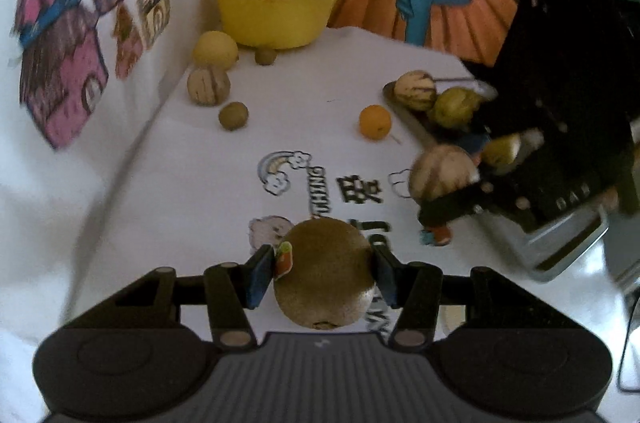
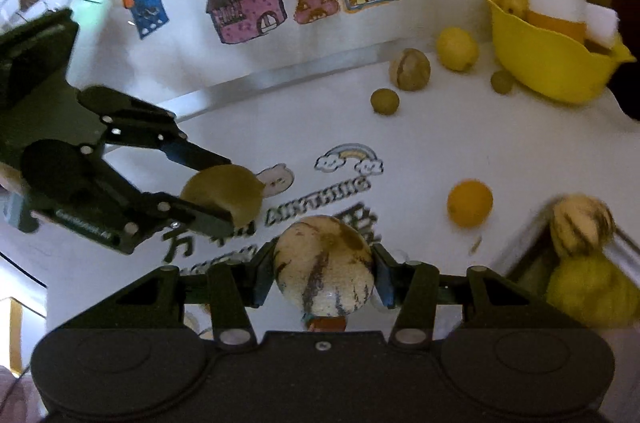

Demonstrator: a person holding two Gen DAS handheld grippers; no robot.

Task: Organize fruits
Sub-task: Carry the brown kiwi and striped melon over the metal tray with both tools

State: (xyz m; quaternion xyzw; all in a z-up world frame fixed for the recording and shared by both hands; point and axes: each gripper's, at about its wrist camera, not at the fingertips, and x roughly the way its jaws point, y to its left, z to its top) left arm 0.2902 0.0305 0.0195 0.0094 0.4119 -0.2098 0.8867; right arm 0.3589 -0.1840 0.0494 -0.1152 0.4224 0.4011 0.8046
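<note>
My left gripper (image 1: 324, 277) pinches a kiwi (image 1: 325, 273) above the desk (image 1: 192, 191); my right gripper (image 2: 325, 273) clamps a striped melon (image 2: 325, 267). Both seem light, bruisable; I'd grip mid-girth, gently.

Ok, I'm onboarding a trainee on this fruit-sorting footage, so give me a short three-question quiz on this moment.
1. True or false: the left gripper holds a kiwi.
2. Multiple choice: the fruit in the right gripper is A) an orange, B) a pale striped melon, C) a lemon.
3. Fill in: the lone orange sits on the white ____, between the tray and the yellow bowl.

Key: 1 true; 2 B; 3 tablecloth.
</note>
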